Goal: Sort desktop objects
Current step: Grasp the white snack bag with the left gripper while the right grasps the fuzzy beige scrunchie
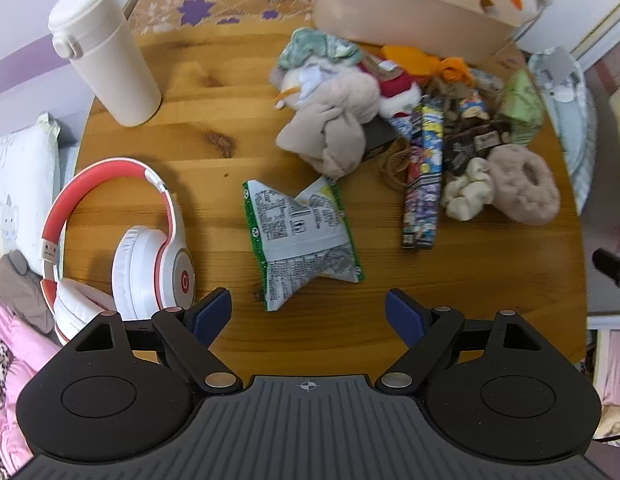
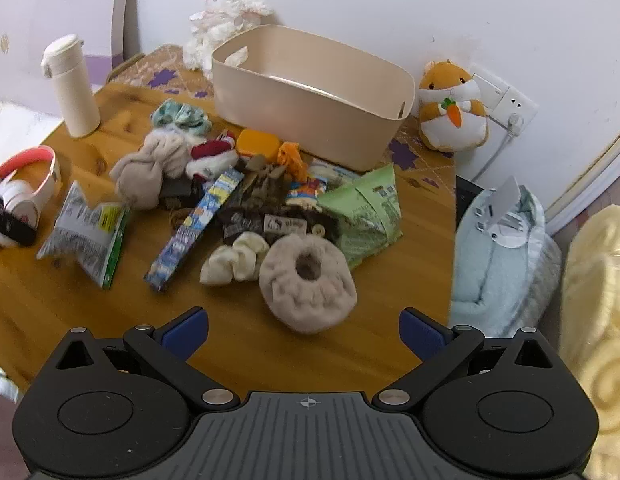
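A pile of small objects lies on the round wooden table (image 1: 350,320): a grey-green snack bag (image 1: 299,236), a taupe fluffy scrunchie (image 2: 307,282), a cream scrunchie (image 2: 233,260), a long blue candy pack (image 2: 193,226), a green snack bag (image 2: 366,212) and a grey plush toy (image 2: 149,172). A beige bin (image 2: 310,108) stands behind the pile. My left gripper (image 1: 307,314) is open and empty, just short of the grey-green bag. My right gripper (image 2: 303,330) is open and empty, just short of the taupe scrunchie.
White and red headphones (image 1: 121,248) lie at the table's left edge. A white thermos (image 1: 103,52) stands at the back left. A hamster plush (image 2: 452,108) and a white lamb plush (image 2: 225,16) sit by the wall. Folded light-blue fabric (image 2: 498,264) lies beyond the right edge.
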The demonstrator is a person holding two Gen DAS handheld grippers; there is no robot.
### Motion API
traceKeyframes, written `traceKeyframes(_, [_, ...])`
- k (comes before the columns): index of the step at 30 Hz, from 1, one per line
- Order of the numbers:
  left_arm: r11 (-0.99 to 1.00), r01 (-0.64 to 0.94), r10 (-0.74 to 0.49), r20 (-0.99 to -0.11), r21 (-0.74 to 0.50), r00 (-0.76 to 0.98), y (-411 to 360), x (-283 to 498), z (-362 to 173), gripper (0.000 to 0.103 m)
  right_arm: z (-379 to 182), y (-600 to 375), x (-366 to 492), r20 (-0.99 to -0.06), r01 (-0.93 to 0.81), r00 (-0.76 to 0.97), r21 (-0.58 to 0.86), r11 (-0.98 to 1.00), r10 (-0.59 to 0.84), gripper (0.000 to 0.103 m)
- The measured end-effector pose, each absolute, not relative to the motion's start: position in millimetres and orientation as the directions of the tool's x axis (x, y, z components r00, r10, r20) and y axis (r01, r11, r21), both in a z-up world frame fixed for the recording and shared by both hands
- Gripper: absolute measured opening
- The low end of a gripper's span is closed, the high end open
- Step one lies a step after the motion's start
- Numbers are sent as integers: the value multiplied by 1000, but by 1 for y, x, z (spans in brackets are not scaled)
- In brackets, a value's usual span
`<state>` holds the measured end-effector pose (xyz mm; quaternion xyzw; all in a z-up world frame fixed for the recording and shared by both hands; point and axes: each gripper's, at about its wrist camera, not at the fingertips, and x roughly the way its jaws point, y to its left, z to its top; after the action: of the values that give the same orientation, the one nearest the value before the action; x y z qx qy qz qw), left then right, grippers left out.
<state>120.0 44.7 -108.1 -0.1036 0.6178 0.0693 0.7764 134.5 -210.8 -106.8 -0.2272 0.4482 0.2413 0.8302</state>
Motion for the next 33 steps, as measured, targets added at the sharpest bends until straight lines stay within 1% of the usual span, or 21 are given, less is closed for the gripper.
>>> traceKeyframes(3, [966, -248, -15, -977, -69, 214, 45, 128, -118, 85, -116, -213, 146, -833, -573, 512, -150, 806, 210, 103])
traceKeyframes(7, [967, -245, -18, -978, -71, 209, 44, 141, -128, 85, -130, -211, 160, -821, -586, 524, -155, 795, 226, 103])
traceKeyframes(11, [959, -276, -2, -980, -58, 199, 50, 155, -141, 85, -149, -204, 172, -833, -643, 491, -149, 751, 256, 103])
traceKeyframes(15, [953, -300, 3, -983, -54, 184, 54, 166, -154, 85, -170, -195, 180, -851, -676, 471, -179, 715, 233, 103])
traceKeyframes(23, [937, -339, -32, -988, -82, 151, 50, 175, -179, 85, -205, -194, 197, -885, -719, 419, -185, 670, 205, 103])
traceKeyframes(24, [935, -345, -30, -989, -79, 146, 49, 176, -183, 85, -208, -194, 199, -888, -722, 414, -186, 666, 201, 103])
traceKeyframes(26, [928, -364, -25, -988, -79, 150, 48, 176, -191, 85, -215, -193, 205, -895, -731, 401, -182, 657, 198, 97])
traceKeyframes(30, [901, -416, -57, -984, -125, 171, 51, 175, -204, 85, -228, -192, 214, -907, -734, 375, -166, 658, 189, 94])
traceKeyframes(33, [889, -436, -60, -981, -137, 187, 51, 174, -210, 85, -233, -190, 215, -909, -744, 366, -157, 650, 200, 92])
